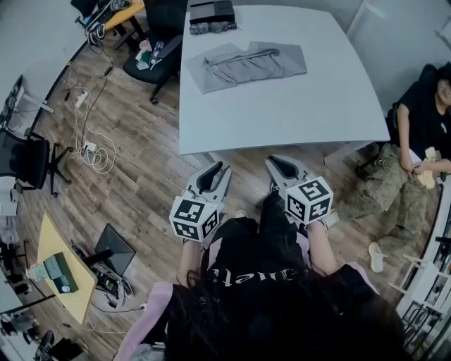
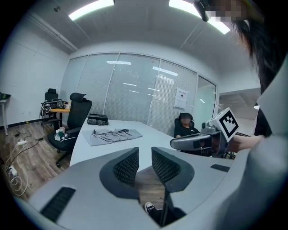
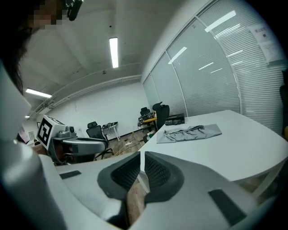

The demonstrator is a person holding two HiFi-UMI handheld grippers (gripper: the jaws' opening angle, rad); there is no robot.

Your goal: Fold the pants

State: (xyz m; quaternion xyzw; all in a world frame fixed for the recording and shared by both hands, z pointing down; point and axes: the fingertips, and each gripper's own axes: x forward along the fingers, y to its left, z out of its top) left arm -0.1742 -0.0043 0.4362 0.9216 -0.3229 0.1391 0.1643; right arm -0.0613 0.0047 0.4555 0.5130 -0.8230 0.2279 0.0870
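Grey pants lie spread and rumpled on the far part of the white table; they also show in the left gripper view and the right gripper view. Both grippers hang over the wooden floor short of the table's near edge, side by side, pointing at the table. My left gripper is open with a clear gap and nothing between its pads. My right gripper is shut down to a thin slit, empty.
A black box with a dark cloth sits at the table's far edge. A black office chair stands at the far left corner. A person sits on the floor to the right. Cables trail across the floor at left.
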